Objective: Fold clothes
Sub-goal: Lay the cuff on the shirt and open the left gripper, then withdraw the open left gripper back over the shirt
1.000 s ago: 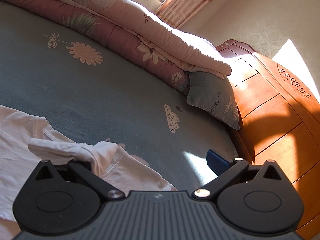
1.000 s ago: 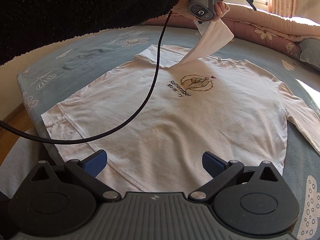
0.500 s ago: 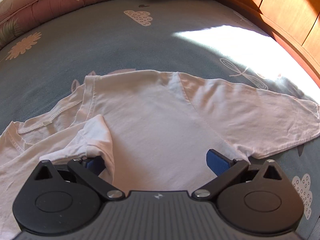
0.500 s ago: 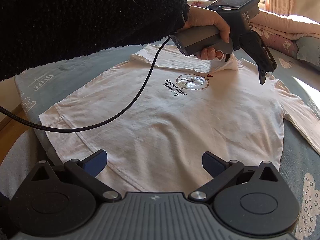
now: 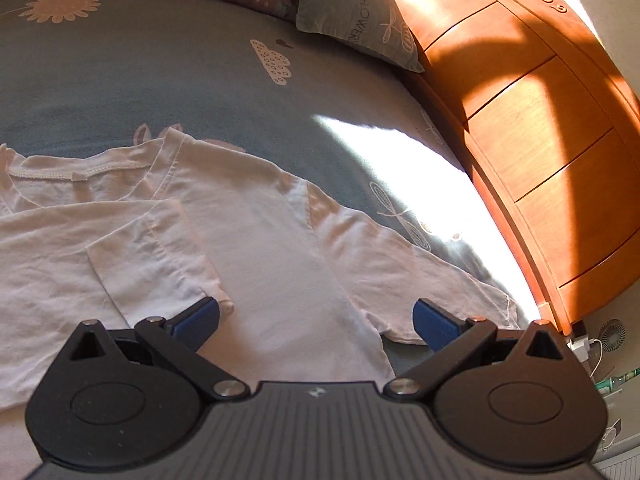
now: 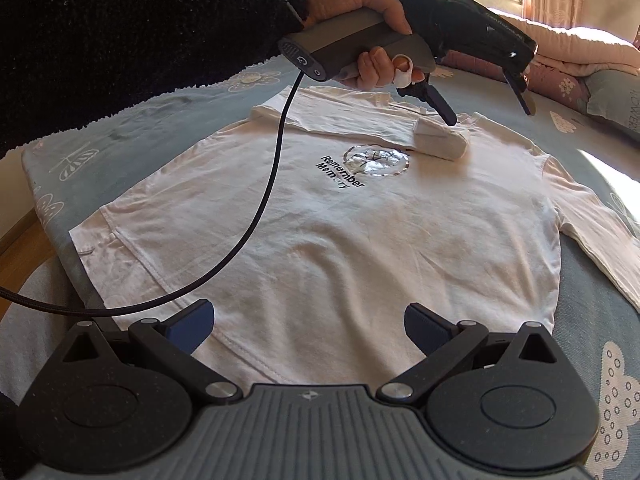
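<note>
A white long-sleeved shirt (image 6: 340, 240) with a "Remember Memory" print lies flat, front up, on the blue-grey bed sheet (image 6: 132, 120). One sleeve (image 6: 438, 142) is folded across the chest, and its cuff rests just above the print. A hand holds my left gripper (image 6: 484, 108) a little above that cuff, open and empty. In the left wrist view the folded sleeve (image 5: 152, 264) lies flat beside the left pad of my left gripper (image 5: 316, 322). My right gripper (image 6: 308, 324) hovers open over the shirt's hem. The other sleeve (image 6: 600, 240) stretches out to the right.
A black cable (image 6: 256, 220) hangs from the left gripper's handle across the shirt. A folded floral quilt (image 6: 568, 56) and a pillow (image 5: 356, 20) lie at the far side of the bed. A wooden headboard (image 5: 540, 140) runs along the right. A black fleece sleeve (image 6: 140, 32) fills the upper left.
My left gripper carried the sleeve down across the chest, let it go and opened. The sleeve now lies flat on the shirt. The right gripper has stayed in place.
</note>
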